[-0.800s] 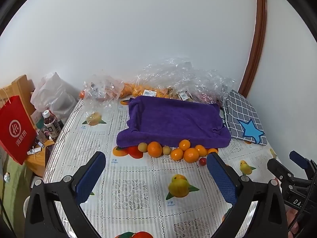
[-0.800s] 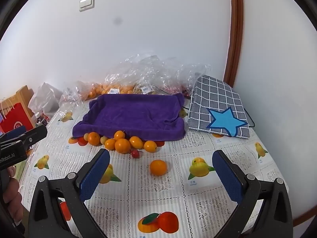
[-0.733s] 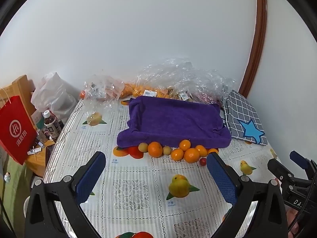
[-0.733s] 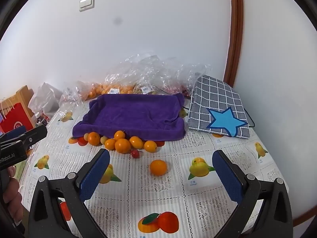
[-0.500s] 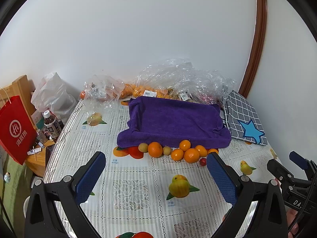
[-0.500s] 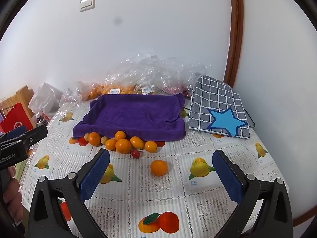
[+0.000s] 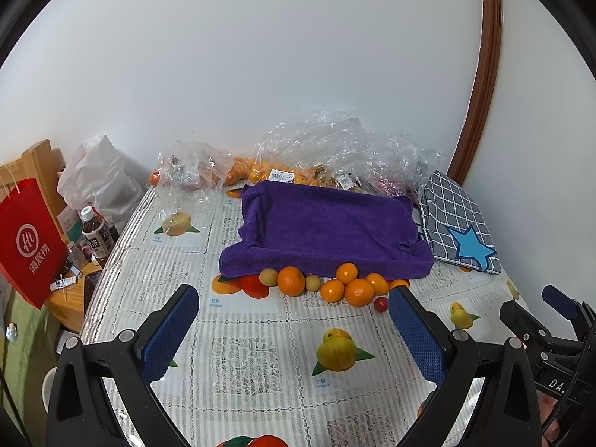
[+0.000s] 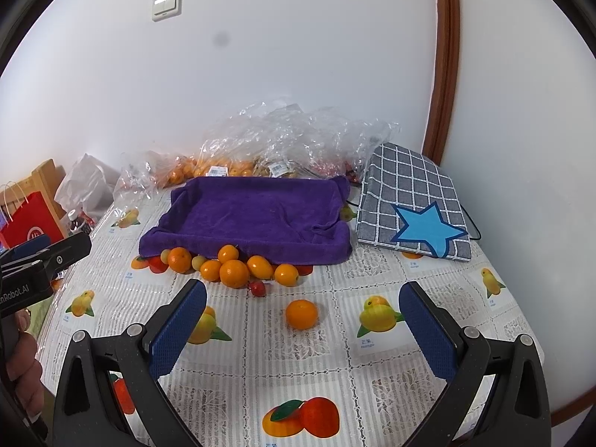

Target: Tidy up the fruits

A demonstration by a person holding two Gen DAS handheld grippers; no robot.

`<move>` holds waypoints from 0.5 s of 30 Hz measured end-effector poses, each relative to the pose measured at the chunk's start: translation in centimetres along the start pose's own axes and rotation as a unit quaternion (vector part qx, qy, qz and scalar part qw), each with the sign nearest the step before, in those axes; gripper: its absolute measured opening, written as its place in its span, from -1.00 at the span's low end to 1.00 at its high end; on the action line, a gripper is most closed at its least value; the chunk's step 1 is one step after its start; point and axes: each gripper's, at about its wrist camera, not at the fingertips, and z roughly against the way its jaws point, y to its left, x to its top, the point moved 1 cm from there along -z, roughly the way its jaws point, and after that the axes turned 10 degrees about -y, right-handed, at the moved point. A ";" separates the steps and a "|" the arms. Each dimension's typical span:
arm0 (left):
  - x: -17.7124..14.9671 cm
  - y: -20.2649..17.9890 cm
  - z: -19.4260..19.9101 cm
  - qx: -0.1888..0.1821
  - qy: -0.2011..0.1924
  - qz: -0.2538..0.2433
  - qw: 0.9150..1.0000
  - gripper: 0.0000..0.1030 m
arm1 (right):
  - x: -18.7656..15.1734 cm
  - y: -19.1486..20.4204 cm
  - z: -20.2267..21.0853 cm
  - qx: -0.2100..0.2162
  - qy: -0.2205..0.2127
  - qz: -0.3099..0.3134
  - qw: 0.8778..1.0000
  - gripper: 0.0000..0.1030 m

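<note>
A purple towel (image 7: 324,229) (image 8: 253,219) lies at the back of the table like a shallow tray. Along its front edge sit several oranges (image 7: 290,280) (image 8: 234,273), small yellow-green fruits (image 7: 268,276) and a small red fruit (image 7: 380,304) (image 8: 257,288). One orange (image 8: 301,313) lies alone nearer to me. My left gripper (image 7: 294,320) hangs open above the cloth in front of the row, nothing between its fingers. My right gripper (image 8: 303,320) is open too, the lone orange just beyond its fingertips.
Clear plastic bags (image 7: 335,149) (image 8: 283,141) holding more fruit are heaped against the wall. A grey checked pouch with a blue star (image 8: 413,208) lies at the right. A red paper bag (image 7: 26,242) and bottles (image 7: 95,234) stand off the table's left edge. The tablecloth (image 7: 238,357) has printed fruit pictures.
</note>
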 end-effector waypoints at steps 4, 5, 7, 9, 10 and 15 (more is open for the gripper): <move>0.0 0.0 0.0 0.000 0.000 0.001 1.000 0.98 | 0.0 0.1 0.1 0.002 -0.001 -0.001 1.000 0.98; 0.0 0.0 0.0 -0.001 0.000 0.000 1.000 0.98 | 0.0 0.1 0.0 0.001 -0.001 0.000 1.000 0.98; 0.0 0.0 0.0 0.000 0.000 0.000 1.000 0.98 | 0.0 0.1 0.1 0.002 -0.001 0.000 1.000 0.98; -0.1 0.1 0.0 0.000 0.000 0.000 1.000 0.98 | 0.0 0.1 0.1 0.002 -0.001 0.000 1.000 0.98; -0.1 0.1 0.0 0.000 0.000 0.000 1.000 0.98 | 0.0 0.1 0.1 0.002 -0.002 -0.001 1.000 0.98; -0.1 0.0 0.0 0.000 -0.001 0.000 1.000 0.98 | 0.0 0.2 0.3 0.003 -0.005 0.002 1.000 0.98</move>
